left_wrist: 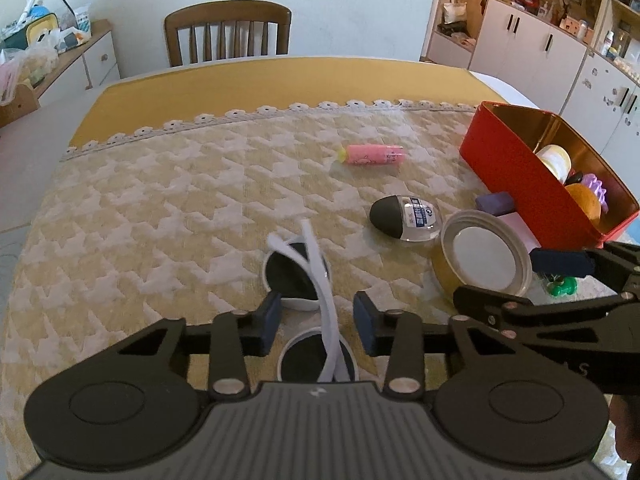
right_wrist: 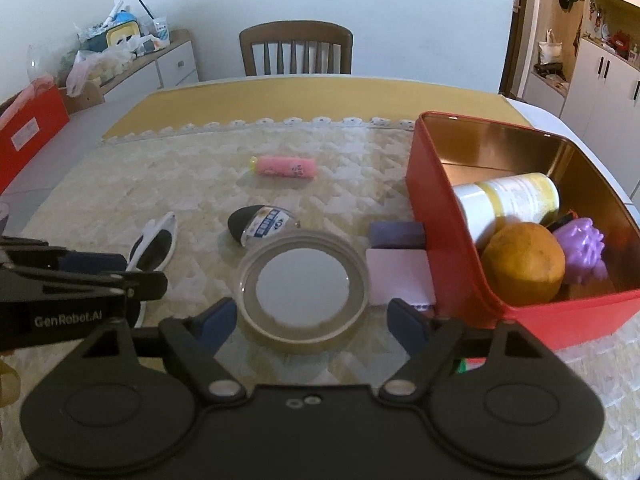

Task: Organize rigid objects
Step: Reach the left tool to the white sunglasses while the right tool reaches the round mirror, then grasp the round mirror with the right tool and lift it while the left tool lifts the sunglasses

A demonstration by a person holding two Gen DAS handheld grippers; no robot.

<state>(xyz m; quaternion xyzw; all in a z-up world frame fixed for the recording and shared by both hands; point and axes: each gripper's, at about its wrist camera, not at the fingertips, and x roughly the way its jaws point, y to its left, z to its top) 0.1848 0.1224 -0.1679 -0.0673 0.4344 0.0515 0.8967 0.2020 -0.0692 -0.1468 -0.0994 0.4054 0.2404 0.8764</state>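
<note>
White sunglasses [left_wrist: 308, 280] with dark lenses lie on the tablecloth; they also show in the right wrist view [right_wrist: 154, 246]. My left gripper [left_wrist: 318, 322] is open, its pads either side of the glasses' folded arm. My right gripper [right_wrist: 310, 320] is open just in front of a round jar lid [right_wrist: 302, 288], which also shows in the left wrist view [left_wrist: 486, 258]. A red tin [right_wrist: 452, 236] at the right holds a white and yellow bottle [right_wrist: 508, 200], an orange [right_wrist: 522, 268] and a purple toy [right_wrist: 582, 248].
A pink tube [left_wrist: 374, 155] lies mid-table. A black and clear egg-shaped case [left_wrist: 404, 216] sits near the lid. A purple block [right_wrist: 396, 234] and a pale card [right_wrist: 400, 276] lie beside the tin. A green object [left_wrist: 562, 286] lies by the right gripper. A wooden chair [left_wrist: 228, 32] stands at the far edge.
</note>
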